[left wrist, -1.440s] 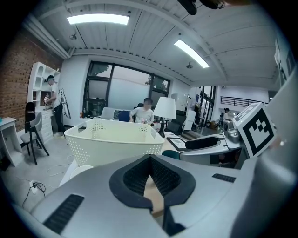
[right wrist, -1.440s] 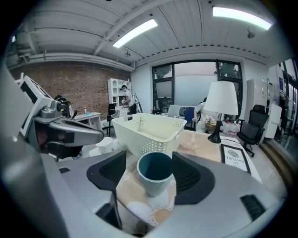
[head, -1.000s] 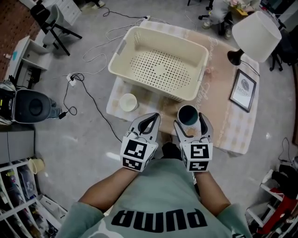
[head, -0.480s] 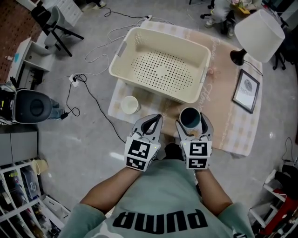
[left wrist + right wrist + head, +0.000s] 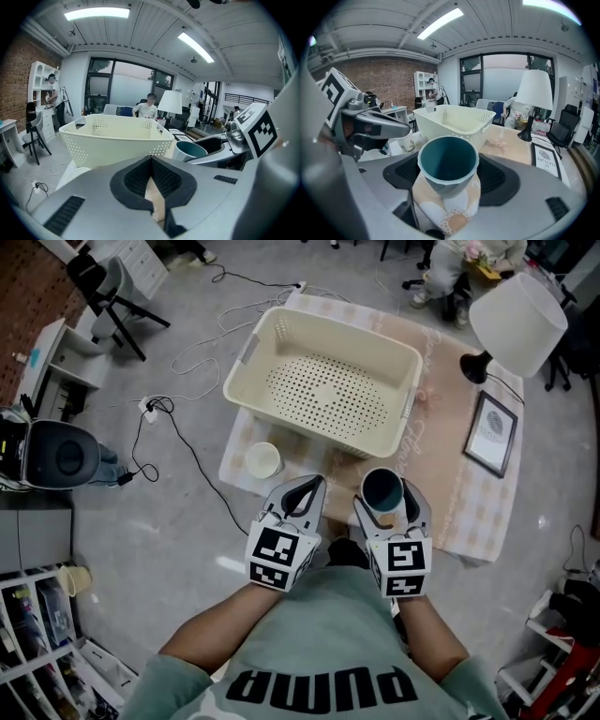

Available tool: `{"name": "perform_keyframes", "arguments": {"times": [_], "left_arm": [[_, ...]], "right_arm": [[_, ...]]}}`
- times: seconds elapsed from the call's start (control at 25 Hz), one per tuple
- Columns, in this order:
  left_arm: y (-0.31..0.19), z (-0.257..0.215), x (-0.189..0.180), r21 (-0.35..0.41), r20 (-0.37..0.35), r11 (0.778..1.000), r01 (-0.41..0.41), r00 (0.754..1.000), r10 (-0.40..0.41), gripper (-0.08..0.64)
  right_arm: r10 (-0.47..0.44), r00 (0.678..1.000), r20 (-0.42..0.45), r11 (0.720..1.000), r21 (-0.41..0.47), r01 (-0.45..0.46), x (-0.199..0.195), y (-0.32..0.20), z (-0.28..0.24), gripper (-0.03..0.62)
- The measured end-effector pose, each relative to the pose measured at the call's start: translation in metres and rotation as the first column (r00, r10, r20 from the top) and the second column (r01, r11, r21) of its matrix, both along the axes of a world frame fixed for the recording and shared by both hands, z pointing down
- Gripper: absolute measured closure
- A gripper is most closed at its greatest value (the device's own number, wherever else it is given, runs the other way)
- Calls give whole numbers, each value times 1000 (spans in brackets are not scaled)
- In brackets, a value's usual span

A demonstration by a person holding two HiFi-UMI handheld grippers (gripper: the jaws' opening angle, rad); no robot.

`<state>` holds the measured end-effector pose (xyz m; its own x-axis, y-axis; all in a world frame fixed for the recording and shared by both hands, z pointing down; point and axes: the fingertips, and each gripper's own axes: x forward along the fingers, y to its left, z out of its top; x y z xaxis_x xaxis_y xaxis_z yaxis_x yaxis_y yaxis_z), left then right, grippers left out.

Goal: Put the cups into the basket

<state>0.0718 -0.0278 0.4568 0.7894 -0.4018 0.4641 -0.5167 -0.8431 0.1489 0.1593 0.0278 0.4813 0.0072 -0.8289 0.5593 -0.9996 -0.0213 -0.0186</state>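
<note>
**Teal cup's up in the right gripper, basket still has nothing in it**

So the right gripper [image 5: 385, 505] is clamped on the teal cup [image 5: 448, 161], the one with the flower print outside. It sits upright between the jaws, mouth up, nothing inside. The left gripper [image 5: 151, 178] is pressed together with nothing in it; you just see a sliver of cloth through the gap.

What's changed over the last second? Honestly not a lot. The clamp on the cup looks the same, and both grippers have stayed side by side close to the person's body. The cup maybe sits a touch further back from the basket's near wall than before, but the head camera shifted too, so hard to call. My read is the pick is done and the carry to the basket hasn't really started.

The basket [image 5: 117, 140] is straight ahead on the cloth-covered worktop [image 5: 441, 427], and it's empty, just a perforated floor. The white cup [image 5: 263, 459] stands on the cloth just in front of the basket's left corner, ahead of the left gripper. Probably next up.
</note>
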Motion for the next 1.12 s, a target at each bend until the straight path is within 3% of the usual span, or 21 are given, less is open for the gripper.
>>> {"name": "perform_keyframes", "arguments": {"times": [0.32,0.64,1.12], "left_arm": [[-8,-26,-7,0,-49,999,43,998,-43,558],[-29,-65,-21,26,-99,988,155,983,-152,558],[-67,-82,-40,57,-93,928,368,928,-362,558]], "right_arm": [[-72,997,-8,994,77,73,-17,-9,-57,212],[-195,981,9,967,171,191,-32,-40,-113,212],[-380,925,4,904,211,371,-37,-100,-133,212]]}}
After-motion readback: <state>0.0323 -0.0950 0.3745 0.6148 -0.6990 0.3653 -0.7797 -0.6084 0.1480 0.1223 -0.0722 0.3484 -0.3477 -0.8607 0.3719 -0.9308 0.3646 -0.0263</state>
